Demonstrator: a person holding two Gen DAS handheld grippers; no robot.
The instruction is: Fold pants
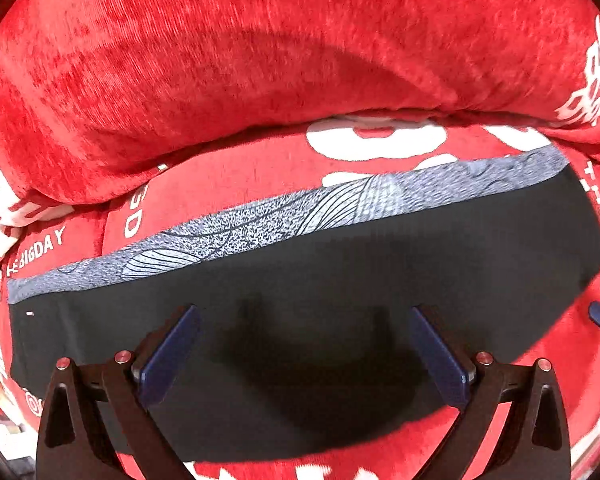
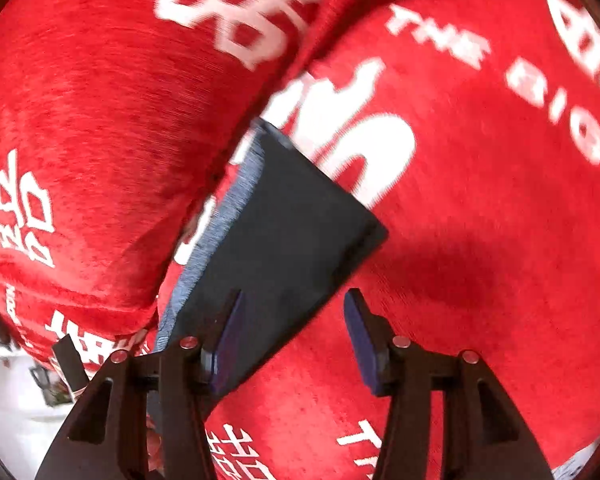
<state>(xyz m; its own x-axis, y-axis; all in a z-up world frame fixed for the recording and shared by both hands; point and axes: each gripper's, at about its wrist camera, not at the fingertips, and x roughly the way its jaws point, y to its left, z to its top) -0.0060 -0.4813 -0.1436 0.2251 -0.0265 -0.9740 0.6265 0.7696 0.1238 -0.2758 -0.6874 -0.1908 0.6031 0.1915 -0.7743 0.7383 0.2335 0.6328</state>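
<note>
1. Left wrist view: the left claw (image 1: 304,344) stands wide open with nothing between its blue pads, hovering over the dark pants (image 1: 300,280), which lie flat directly ahead of and beneath its fingers on the red printed bedcover (image 1: 236,184).
2. The pants appear already folded into a long band, with a grey patterned strip (image 1: 260,224) running along the edge farthest from the claw. Lying this flat with both claws free, I judge a fold has been laid down and the hands are placed for the next hold or a smoothing pass.
3. Beyond the pants, past the fingertips, a plump red pillow (image 1: 260,60) fills the upper view; the pants sit just in front of it, leaving room to work.
4. Right wrist view: the right claw (image 2: 292,328) is likewise spread open and empty. The near end of the pants (image 2: 284,216) runs under its left finger, while its right finger hangs over bare bedcover, so it seems lined up on the band's long edge.
5. At the far right of the left view, blue tips of the right claw show beside the pants' end.
6. Hard to make out: whether either claw's fingers touch the cloth; how many layers the pants have; motion blur smears the bedcover's lettering, and the pants' near end is hidden under the right claw's frame.
</note>
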